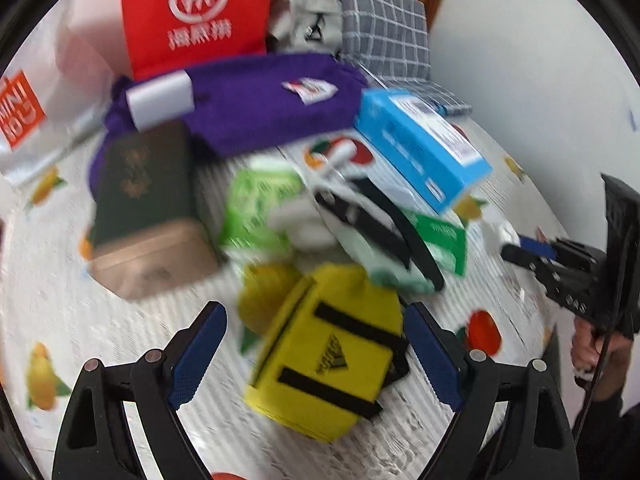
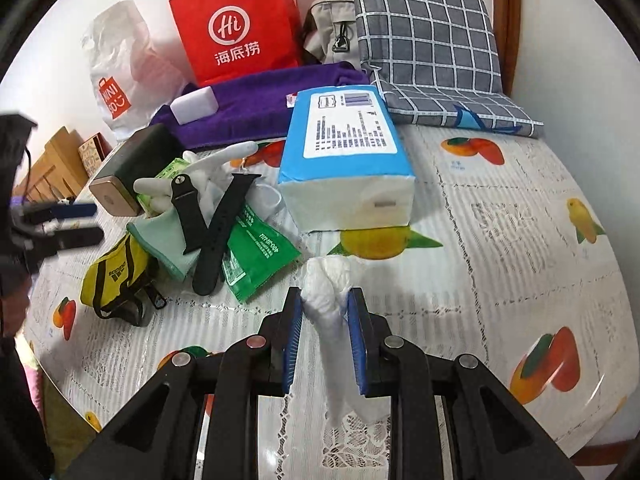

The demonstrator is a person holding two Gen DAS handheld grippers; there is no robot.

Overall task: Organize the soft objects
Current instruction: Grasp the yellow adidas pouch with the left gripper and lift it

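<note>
Right claw point(image 2: 325, 312) clamped narrow on a crumpled white tissue point(image 2: 326, 292); the wad sticks out above the blue pads, its tail hanging below, over the fruit-print surface point(image 2: 500, 240). Left claw point(image 1: 316, 354) wide apart, nothing pinched, straddling a yellow Adidas pouch point(image 1: 328, 356) with black straps, lying at the near edge of the clutter. Blue tissue pack point(image 2: 344, 160) sits just behind the wad. Open cloth to the right; pile crowds the left.

Both wrist cams angled down, prob. sharing table point(image 2: 500, 240).
</note>
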